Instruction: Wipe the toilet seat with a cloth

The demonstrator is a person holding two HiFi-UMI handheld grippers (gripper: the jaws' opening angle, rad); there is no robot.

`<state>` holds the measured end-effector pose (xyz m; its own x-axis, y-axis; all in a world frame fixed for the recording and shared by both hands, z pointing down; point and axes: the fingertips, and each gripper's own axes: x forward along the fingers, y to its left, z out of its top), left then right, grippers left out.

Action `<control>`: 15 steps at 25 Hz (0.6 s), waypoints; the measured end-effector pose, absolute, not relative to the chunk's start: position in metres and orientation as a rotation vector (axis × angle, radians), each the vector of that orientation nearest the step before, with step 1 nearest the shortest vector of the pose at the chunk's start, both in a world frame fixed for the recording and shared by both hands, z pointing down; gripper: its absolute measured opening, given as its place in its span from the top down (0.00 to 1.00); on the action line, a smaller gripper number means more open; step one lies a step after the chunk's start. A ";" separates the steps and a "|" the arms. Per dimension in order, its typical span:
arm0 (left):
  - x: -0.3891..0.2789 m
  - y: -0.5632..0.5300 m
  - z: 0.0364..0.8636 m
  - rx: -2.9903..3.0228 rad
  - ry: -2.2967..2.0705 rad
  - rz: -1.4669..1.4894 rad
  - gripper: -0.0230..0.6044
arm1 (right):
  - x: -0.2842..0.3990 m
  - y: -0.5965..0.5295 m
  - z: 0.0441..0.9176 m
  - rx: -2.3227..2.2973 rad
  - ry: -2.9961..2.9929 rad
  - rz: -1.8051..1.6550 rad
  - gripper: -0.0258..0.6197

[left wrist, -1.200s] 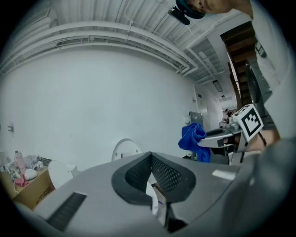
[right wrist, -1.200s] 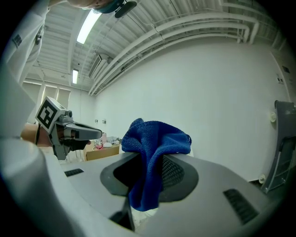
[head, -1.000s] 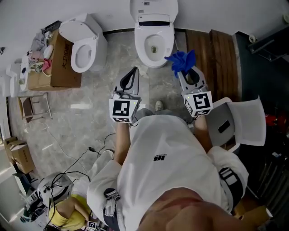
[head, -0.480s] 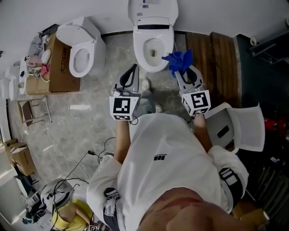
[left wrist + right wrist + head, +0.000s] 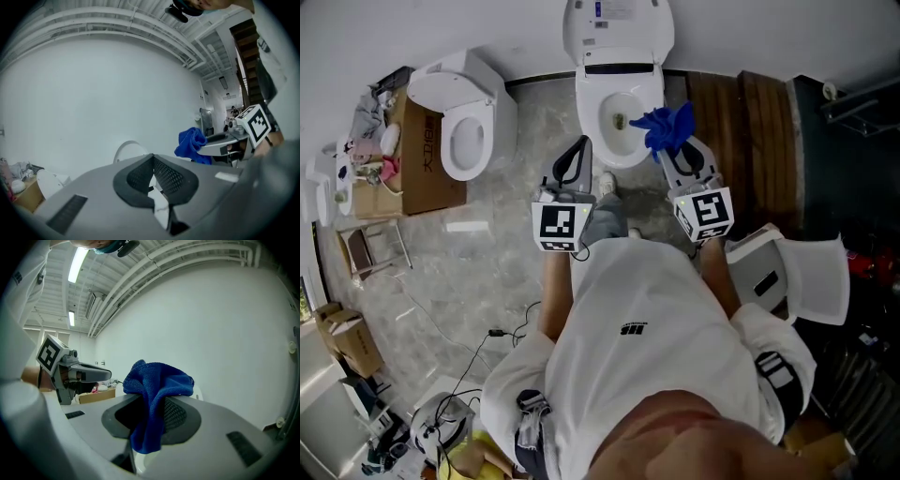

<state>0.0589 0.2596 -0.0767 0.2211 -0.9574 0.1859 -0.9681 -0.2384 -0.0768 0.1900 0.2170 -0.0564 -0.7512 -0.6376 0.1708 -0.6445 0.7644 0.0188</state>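
A white toilet (image 5: 617, 103) with its lid raised stands against the far wall, its seat ring (image 5: 592, 131) around the open bowl. My right gripper (image 5: 672, 142) is shut on a bunched blue cloth (image 5: 667, 128) (image 5: 157, 394), held over the seat's right edge. The cloth (image 5: 192, 145) also shows in the left gripper view, to the right. My left gripper (image 5: 576, 159) (image 5: 153, 165) is shut with nothing in it, just left of the bowl's front. Both gripper views point up at the white wall.
A second white toilet (image 5: 466, 112) stands at the left beside a cardboard box (image 5: 408, 150) with clutter. Dark wooden boards (image 5: 741, 141) lie right of the toilet. A white chair (image 5: 797, 272) sits at my right. Cables (image 5: 478, 347) trail on the marble floor.
I have stepped closer to the toilet. Both grippers have moved forward; the blue cloth now hangs over the seat's right edge rather than beside the bowl.
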 end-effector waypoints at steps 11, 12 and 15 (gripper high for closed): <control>-0.018 0.154 -0.030 2.379 -1.799 0.319 0.95 | 0.118 0.116 -0.017 1.042 -2.709 0.165 0.81; -0.023 0.145 -0.023 2.375 -1.788 0.324 0.95 | 0.112 0.109 -0.010 1.035 -2.699 0.177 0.81; -0.041 0.120 0.001 2.361 -1.755 0.337 0.95 | 0.092 0.085 0.015 1.017 -2.669 0.214 0.81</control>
<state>-0.0407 0.1200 0.0009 0.2773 -0.9171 0.2864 -0.9579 -0.2869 0.0088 0.0921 0.0853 0.0147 -0.7146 -0.6286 0.3069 -0.6694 0.7418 -0.0395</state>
